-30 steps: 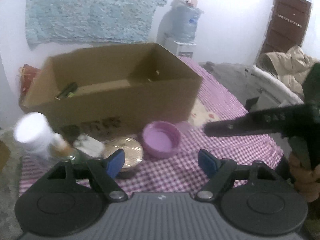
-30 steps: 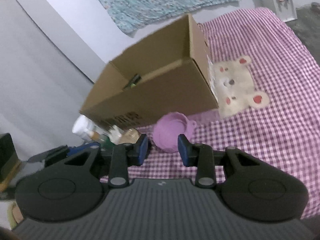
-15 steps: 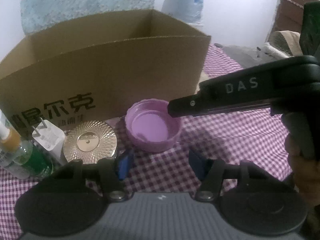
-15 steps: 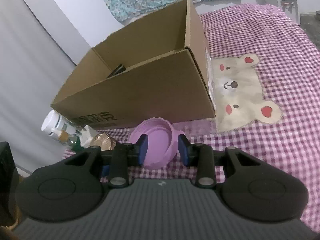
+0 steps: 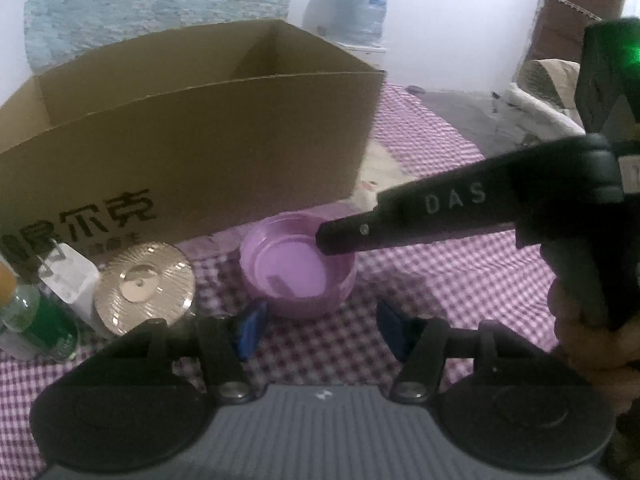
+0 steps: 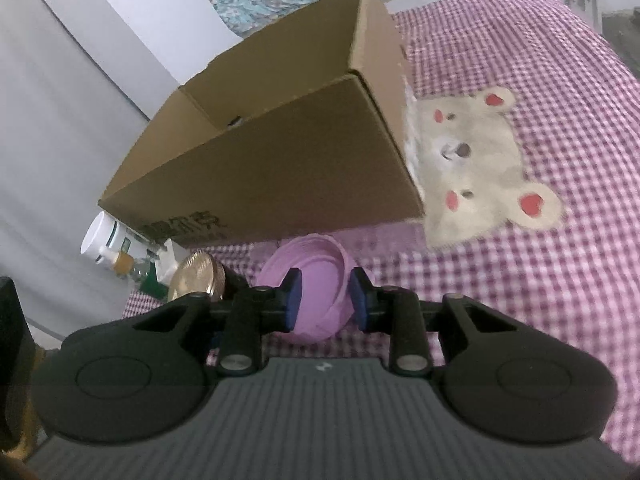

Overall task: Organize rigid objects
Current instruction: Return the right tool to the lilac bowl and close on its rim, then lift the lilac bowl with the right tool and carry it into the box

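A purple round lid [image 5: 296, 276] lies open side up on the pink checked cloth [image 5: 440, 280], just in front of the open cardboard box [image 5: 200, 152]. My right gripper [image 6: 326, 300] straddles the near rim of the lid [image 6: 320, 264]. One pad is inside it and one outside, and the jaws are closing without a firm pinch showing. In the left wrist view a black finger [image 5: 420, 220] of that gripper reaches into the lid from the right. My left gripper [image 5: 320, 332] stands open just short of the lid, with nothing between its pads.
A gold ribbed disc [image 5: 144, 286], a white plug [image 5: 72, 276] and a green bottle [image 5: 36, 328] stand left of the lid. The box [image 6: 280, 172] holds a dark object. A bear patch [image 6: 480, 168] marks the cloth on the right. A hand [image 5: 580, 328] grips the right tool.
Both grippers came down and closer to the purple lid. The left jaws narrowed. The right jaws moved over the lid's rim and drew closer together.
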